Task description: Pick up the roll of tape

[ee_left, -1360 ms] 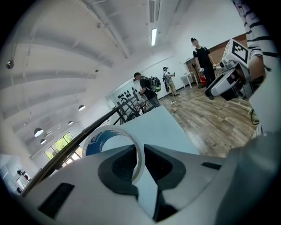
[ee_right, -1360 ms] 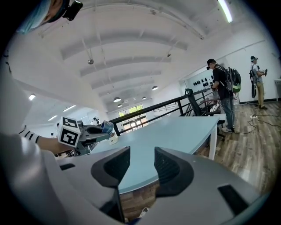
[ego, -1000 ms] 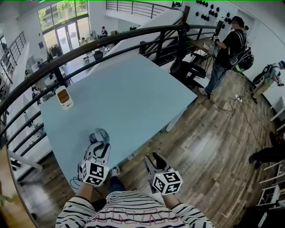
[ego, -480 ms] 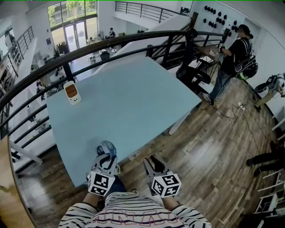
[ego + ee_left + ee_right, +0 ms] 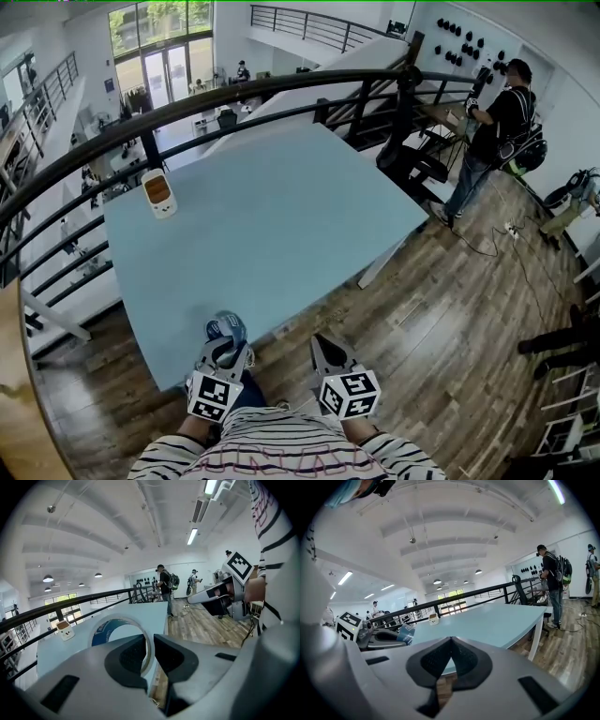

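Note:
The roll of tape (image 5: 225, 329), white with a blue printed band, hangs over the near edge of the light blue table (image 5: 281, 206). My left gripper (image 5: 223, 347) is shut on it. In the left gripper view the roll (image 5: 108, 629) stands on edge and the jaws (image 5: 149, 645) pinch its right wall, one pad inside the ring and one outside. My right gripper (image 5: 330, 354) is off the table over the wooden floor. Its jaws (image 5: 451, 641) have just been closing and now meet with nothing between them. From there the held roll (image 5: 406, 633) shows at the left.
A small white and orange mug-like thing (image 5: 159, 193) stands at the table's far left edge. A black railing (image 5: 141, 122) curves behind the table. A person with a backpack (image 5: 492, 122) stands far right by chairs. A cable (image 5: 497, 248) lies on the floor.
The left gripper has drawn the tape roll back toward my body, to the table's near edge. The right gripper's jaws went from open to shut.

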Tool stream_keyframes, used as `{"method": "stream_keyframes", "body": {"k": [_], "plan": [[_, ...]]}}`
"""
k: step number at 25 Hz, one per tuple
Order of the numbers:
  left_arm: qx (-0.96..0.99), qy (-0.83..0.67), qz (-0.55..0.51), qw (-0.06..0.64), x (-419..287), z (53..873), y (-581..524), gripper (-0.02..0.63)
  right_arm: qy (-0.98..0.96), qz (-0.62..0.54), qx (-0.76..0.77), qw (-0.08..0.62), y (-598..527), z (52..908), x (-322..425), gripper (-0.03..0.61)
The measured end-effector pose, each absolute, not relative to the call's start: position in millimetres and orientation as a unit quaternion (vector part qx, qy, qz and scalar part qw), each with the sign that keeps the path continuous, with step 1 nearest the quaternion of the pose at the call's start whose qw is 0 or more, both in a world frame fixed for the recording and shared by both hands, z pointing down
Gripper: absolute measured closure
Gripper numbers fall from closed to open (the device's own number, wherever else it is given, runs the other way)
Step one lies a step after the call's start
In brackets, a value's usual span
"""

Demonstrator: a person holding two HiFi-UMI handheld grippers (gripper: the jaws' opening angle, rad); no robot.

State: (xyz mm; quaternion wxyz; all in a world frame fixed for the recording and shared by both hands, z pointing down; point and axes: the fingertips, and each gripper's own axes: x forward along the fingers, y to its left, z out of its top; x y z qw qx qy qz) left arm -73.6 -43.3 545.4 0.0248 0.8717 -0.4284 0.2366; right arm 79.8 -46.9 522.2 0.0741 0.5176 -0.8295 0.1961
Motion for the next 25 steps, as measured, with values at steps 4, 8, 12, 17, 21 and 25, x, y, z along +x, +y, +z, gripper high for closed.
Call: {"method": "stream_keyframes", "body": {"k": [4, 8, 12, 17, 21, 25], "plan": [[0.872, -0.429, 0.236, 0.024, -73, 542, -44, 0.543, -0.829, 0.191, 0.521, 0.077, -47, 520, 82, 0.551], [0.873, -0.427, 0.236, 0.020, -70, 540, -47, 0.543, -0.826, 0.190, 0.525, 0.077, -48, 519, 86, 0.551], [0.874, -0.425, 0.236, 0.019, -68, 540, -50, 0.543, -0.824, 0.189, 0.529, 0.079, -50, 520, 90, 0.551], [0.873, -0.424, 0.239, 0.018, -67, 543, -49, 0.544, -0.823, 0.189, 0.529, 0.082, -49, 524, 92, 0.551], [0.873, -0.425, 0.237, 0.016, -68, 540, -50, 0.543, -0.824, 0.187, 0.528, 0.084, -50, 523, 91, 0.551], [0.873, -0.426, 0.236, 0.014, -67, 537, -56, 0.544, -0.825, 0.186, 0.527, 0.082, -56, 521, 91, 0.551]]}}
